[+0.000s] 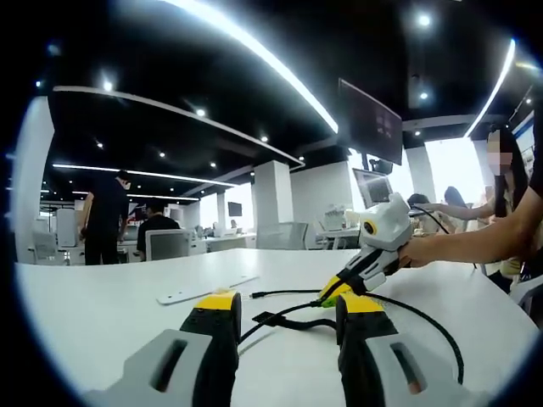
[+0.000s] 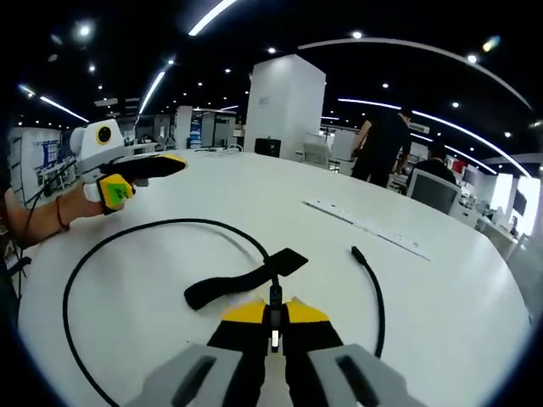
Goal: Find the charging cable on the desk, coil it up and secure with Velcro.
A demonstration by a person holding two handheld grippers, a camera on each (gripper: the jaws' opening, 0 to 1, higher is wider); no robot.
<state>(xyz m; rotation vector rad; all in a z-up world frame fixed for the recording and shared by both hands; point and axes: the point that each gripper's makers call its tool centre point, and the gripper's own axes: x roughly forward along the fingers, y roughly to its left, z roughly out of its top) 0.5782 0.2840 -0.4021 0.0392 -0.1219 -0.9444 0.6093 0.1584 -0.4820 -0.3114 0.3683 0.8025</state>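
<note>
Right gripper: jaws pressed together on the charging cable, pinching it just behind a connector end, low over the white desk. In the left gripper view this same tool comes in from the right, held by a person's hand, its yellow tips down at the cable.

Left gripper: jaws spread apart, nothing between them, hovering above the desk. In the right gripper view it hangs off to the left, clear of the cable, with a wrist behind it.

Cable: black, uncoiled, lying in one wide loop on the desk; its other plug end rests free to the right. A black Velcro strap lies flat inside the loop, seemingly attached to the cable near the pinch, though the join is hard to make out.

Beyond: a flat white strip on the desk, well apart from the cable. People stand and sit at workstations behind.
</note>
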